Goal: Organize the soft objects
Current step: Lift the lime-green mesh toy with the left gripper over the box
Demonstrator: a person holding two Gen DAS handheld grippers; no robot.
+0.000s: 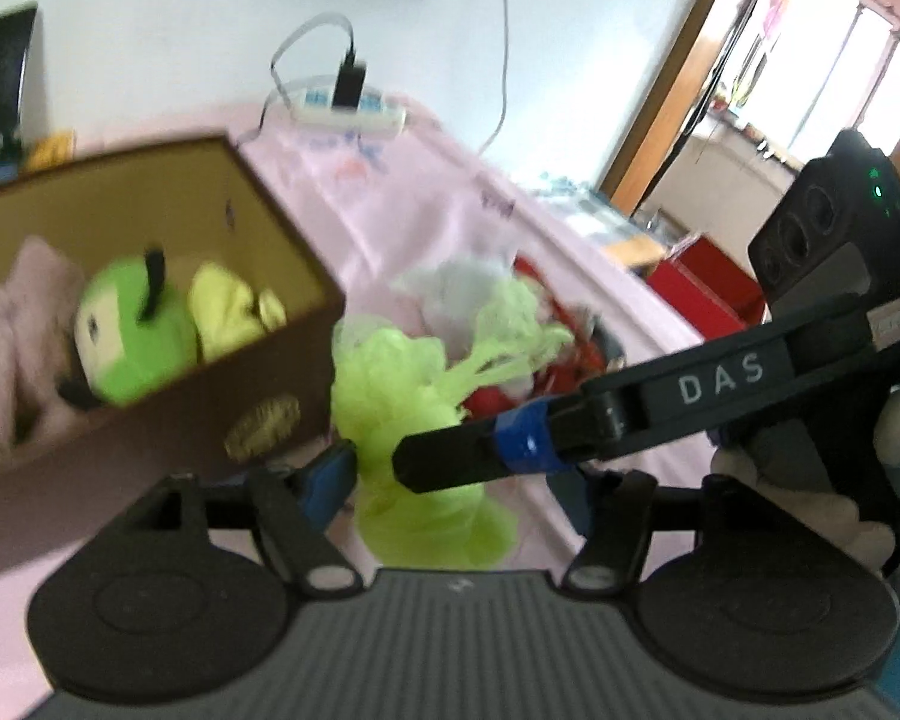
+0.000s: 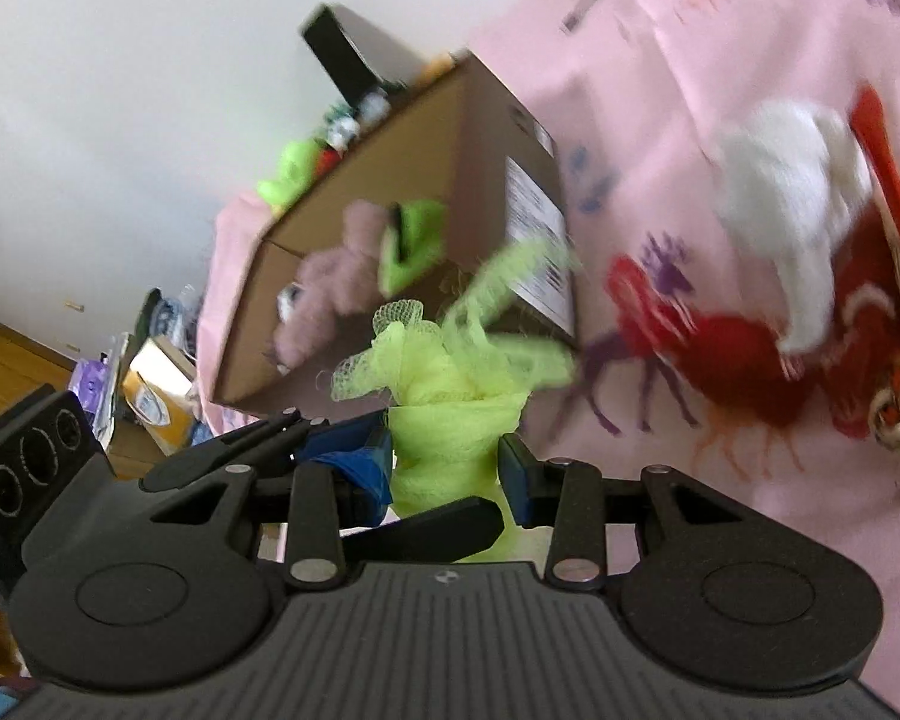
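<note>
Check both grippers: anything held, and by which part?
Both grippers, left and right, pinch the lime-green mesh bath pouf between their fingers; the right grips its bunched lower part. Blur hides the exact contact points.

Box [image 1: 150, 276] contents blurred (left edge cropped)

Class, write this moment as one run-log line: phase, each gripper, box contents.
phase: carrying green mesh pouf | right gripper: shut on pouf | left gripper: beside pouf, grip unclear | box: green plush inside
</note>
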